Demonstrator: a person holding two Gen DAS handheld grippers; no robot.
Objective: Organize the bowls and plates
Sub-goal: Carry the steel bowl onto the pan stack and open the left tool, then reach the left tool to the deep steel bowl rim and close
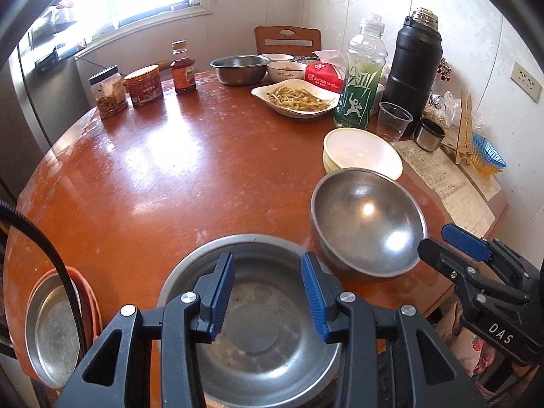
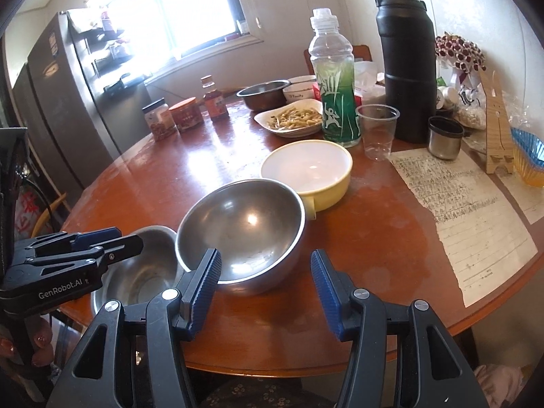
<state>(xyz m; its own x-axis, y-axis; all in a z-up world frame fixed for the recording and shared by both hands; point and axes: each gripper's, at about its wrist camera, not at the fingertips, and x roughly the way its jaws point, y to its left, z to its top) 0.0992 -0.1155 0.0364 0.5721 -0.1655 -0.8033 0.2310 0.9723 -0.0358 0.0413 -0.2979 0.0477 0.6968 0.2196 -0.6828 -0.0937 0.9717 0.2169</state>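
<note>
I am holding my left gripper [image 1: 268, 294] with its blue pads standing narrowly apart, gripping nothing, hanging over a shallow steel basin [image 1: 251, 326] whose flat bottom is looking scuffed and speckled with residue. My right gripper [image 2: 265, 282] is standing a little wider, also gripping nothing, its left pad overlapping the near rim of a round steel bowl [image 2: 243, 231] in the picture; whether it is touching the rim I cannot tell. That bowl is looking deep, smooth and shiny, catching bright spots of light, and it is sitting tilted just beside the basin, at about two o'clock from it in the left wrist view. Onward at one o'clock, a yellow bowl [image 2: 309, 173] with a white inside is touching the steel bowl's far rim. At nine o'clock from the basin, a steel plate [image 1: 51, 333] is lying beyond the edge of the red-brown round table [image 1: 176, 176].
</note>
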